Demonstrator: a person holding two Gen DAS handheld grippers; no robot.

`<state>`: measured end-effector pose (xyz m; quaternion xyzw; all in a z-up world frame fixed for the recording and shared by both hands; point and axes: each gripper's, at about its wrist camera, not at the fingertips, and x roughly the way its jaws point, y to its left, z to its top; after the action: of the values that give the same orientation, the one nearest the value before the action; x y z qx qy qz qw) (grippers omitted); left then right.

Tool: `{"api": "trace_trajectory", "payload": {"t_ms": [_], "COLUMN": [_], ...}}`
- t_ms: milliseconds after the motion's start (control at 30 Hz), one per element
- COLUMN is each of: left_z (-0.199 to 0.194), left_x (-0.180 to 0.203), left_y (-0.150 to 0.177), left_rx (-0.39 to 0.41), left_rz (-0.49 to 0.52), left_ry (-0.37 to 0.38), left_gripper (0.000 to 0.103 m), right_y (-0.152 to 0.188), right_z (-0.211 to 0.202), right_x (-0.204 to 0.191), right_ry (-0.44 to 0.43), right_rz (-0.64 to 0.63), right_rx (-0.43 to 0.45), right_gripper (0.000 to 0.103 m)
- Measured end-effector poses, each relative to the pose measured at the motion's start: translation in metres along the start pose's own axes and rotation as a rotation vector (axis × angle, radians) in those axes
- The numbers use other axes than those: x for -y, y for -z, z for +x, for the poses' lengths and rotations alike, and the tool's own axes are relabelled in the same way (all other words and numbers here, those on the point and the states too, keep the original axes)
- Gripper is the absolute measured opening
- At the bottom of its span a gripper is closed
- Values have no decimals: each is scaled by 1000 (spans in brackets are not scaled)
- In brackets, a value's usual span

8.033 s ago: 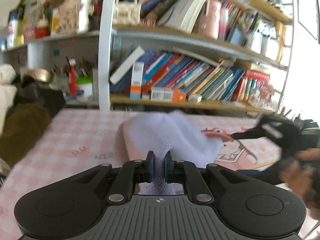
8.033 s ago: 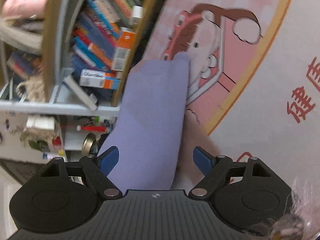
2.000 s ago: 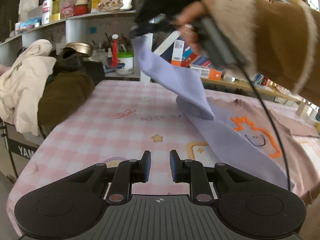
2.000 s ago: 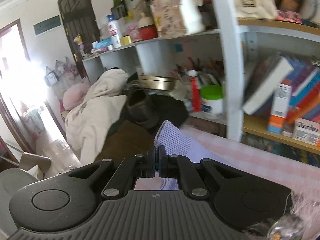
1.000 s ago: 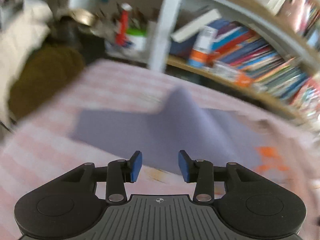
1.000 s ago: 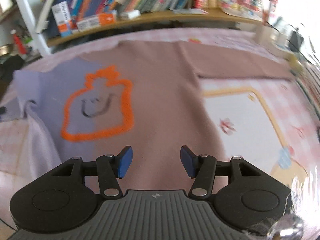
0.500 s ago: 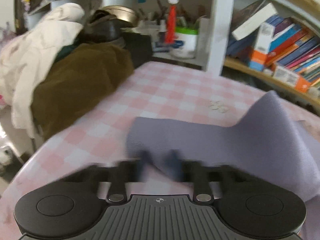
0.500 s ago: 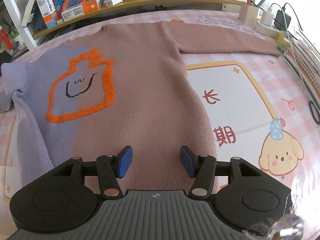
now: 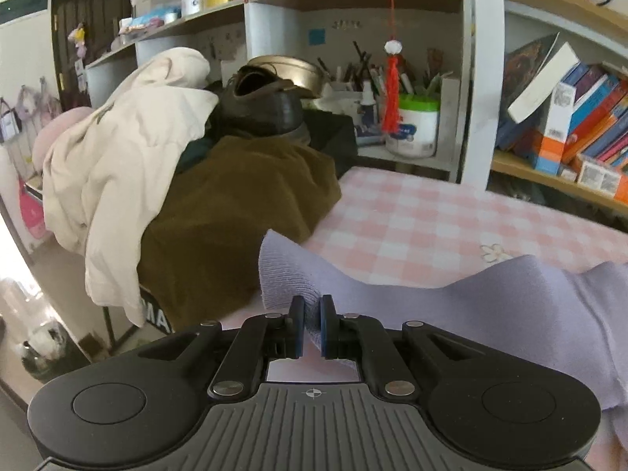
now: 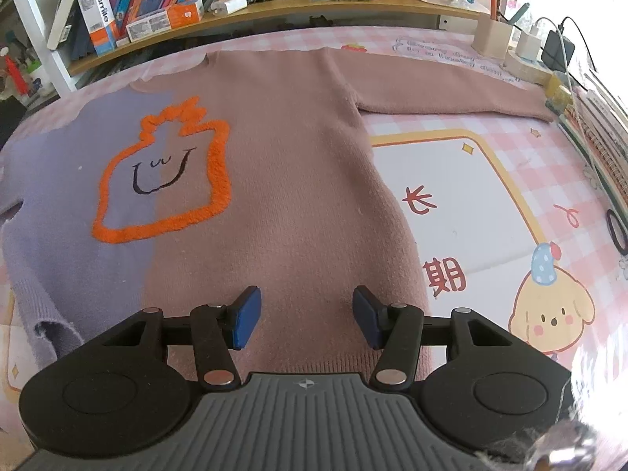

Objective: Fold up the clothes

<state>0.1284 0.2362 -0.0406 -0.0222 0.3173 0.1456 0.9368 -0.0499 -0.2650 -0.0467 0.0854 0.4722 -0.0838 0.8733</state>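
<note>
Left gripper [image 9: 311, 314] — jaws pinched onto the lilac sleeve cuff [image 9: 282, 274], lower centre of its frame. Right gripper [image 10: 306, 316] — jaws wide apart, holding nothing, above the sweater [image 10: 274, 165] spread flat across frame centre on the pink checked table [image 10: 549, 165].

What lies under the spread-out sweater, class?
The sweater lies flat on a pink checked table cover with a cream panel, red characters and a cartoon dog showing beside it. Whatever print sits beneath the sweater is covered.
</note>
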Motion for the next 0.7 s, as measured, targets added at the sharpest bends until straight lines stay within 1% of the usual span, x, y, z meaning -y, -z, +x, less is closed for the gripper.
{"api": "trace_trajectory", "payload": {"t_ms": [233,300,333,400,500,533,600,667,700], "left_z": [11,19,20,11,-35,-52,-87,-112,-122], "left_x": [2,3,4,3,16,23,47,76,92], "left_y": [6,7,7,5,7,9,19,31,38], "left_rx": [-31,-79,-95,-90,3,31,50,31,4], "left_rz": [93,136,151,148,131,128,123,113,103], "left_ry": [-4,-5,-18,-49,-22,13,132,241,295], "left_gripper": [8,16,16,18,17,19,26,39,41], "right_y": [7,9,10,13,16,17,18,19,19], "right_z": [-12,-15,-17,-19,-21,-21,-21,-19,-18], "right_x": [12,17,21,26,34,36,38,38,38], "right_ry": [46,64,70,75,70,65,51,35,33], "right_rz": [21,34,43,57,64,66,57,37,22], "right_rx": [19,24,26,29,36,37,40,43,44], "right_gripper": [51,51,51,51,51,51,51,51,51]}}
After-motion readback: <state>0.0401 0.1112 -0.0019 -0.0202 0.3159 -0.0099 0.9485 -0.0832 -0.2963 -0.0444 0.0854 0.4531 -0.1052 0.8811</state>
